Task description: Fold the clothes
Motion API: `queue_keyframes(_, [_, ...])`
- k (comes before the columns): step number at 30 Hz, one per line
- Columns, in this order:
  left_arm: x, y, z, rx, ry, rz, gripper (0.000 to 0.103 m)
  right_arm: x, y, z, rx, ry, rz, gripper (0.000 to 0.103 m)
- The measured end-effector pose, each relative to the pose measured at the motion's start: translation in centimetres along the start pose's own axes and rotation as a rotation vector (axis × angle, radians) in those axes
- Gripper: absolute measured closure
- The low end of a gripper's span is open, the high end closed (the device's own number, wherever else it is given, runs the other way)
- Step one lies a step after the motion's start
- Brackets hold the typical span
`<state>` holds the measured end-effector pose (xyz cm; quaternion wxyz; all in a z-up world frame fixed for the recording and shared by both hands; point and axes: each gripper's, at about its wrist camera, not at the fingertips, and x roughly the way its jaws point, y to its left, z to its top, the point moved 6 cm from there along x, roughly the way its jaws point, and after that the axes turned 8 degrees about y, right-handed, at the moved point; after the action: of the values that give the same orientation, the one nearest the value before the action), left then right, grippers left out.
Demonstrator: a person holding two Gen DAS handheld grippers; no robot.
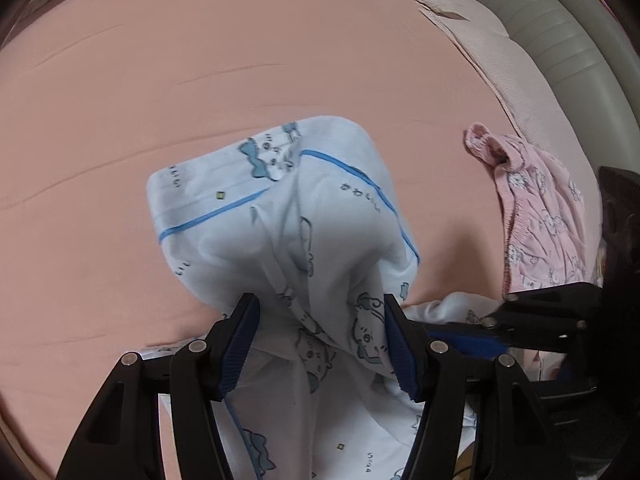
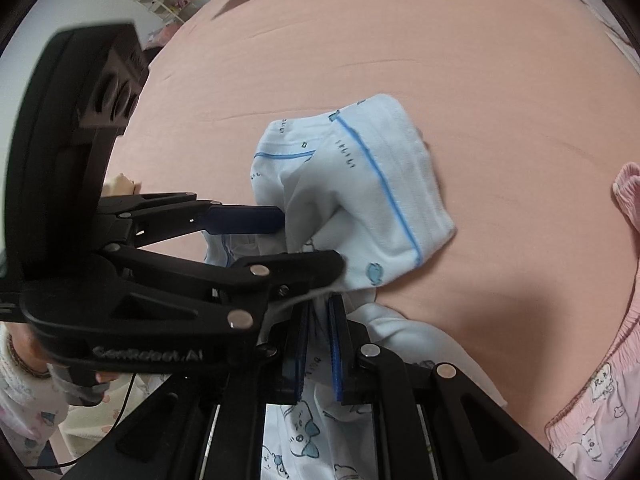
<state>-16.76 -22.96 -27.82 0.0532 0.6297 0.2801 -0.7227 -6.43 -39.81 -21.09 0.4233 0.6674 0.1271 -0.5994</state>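
Observation:
A light blue garment [image 1: 280, 208] with blue piping and cartoon prints lies bunched on the pink bed sheet [image 1: 200, 80]. Its cuffed end [image 2: 384, 176] rests on the sheet while the rest rises toward both grippers. My left gripper [image 1: 320, 340] is open, its fingers wide apart with a hanging fold of the garment between them. From the right wrist view the left gripper [image 2: 296, 240] comes in from the left, straddling the cloth. My right gripper [image 2: 319, 340] is shut on a pinch of the same garment [image 2: 360, 208] close beside it.
A pink printed garment [image 1: 540, 216] lies on the sheet to the right, also at the right edge [image 2: 600, 380]. A pink blanket [image 1: 480, 32] and a grey padded headboard [image 1: 560, 40] border the far side. A person's sleeve [image 2: 24, 400] shows at lower left.

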Motion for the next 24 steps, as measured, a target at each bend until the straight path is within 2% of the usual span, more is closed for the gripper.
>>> queue_keyframes(3, [0.1,1.0,-0.2,-0.032,0.006,0.005,0.045,-1.1,0.3,0.2,-0.004,-0.019,-0.019,0.094])
queue_keyframes(5, [0.0,1.6,-0.4,-0.047,0.004,0.0,0.045,-4.7,-2.1,-0.8,0.01,-0.038,-0.027,0.091])
queue_keyframes(6, [-0.1,1.9,-0.6,-0.053,0.001,-0.004,0.045,-6.7,-3.6,-1.4,0.019,-0.047,-0.03,0.081])
queue_keyframes(8, [-0.3,2.3,-0.9,-0.067,-0.01,-0.005,0.045,-8.1,-4.5,-1.7,0.054,-0.063,-0.04,0.065])
queue_keyframes(9, [-0.5,2.5,-1.0,-0.072,-0.013,-0.005,0.045,-7.9,-7.2,-2.3,0.075,-0.065,-0.037,0.061])
queue_keyframes(11, [-0.7,2.9,-1.3,-0.075,-0.014,-0.003,0.045,-6.8,-15.1,-4.0,0.12,-0.064,-0.023,0.061])
queue_keyframes(12, [-0.9,3.1,-1.5,-0.077,-0.016,-0.002,0.045,-10.6,-17.7,-3.9,0.148,-0.056,-0.016,0.061])
queue_keyframes(13, [-1.0,3.2,-1.7,-0.078,-0.019,-0.002,0.045,-11.7,-18.9,-3.8,0.172,-0.041,-0.014,0.061])
queue_keyframes(19, [-2.2,4.3,-2.8,-0.083,-0.038,0.022,0.045,-7.7,-21.4,-5.2,0.251,0.069,0.003,0.06])
queue_keyframes(24, [-3.1,6.0,-4.0,-0.06,-0.047,0.102,0.045,-7.3,-20.6,-5.4,0.228,0.081,0.029,0.056])
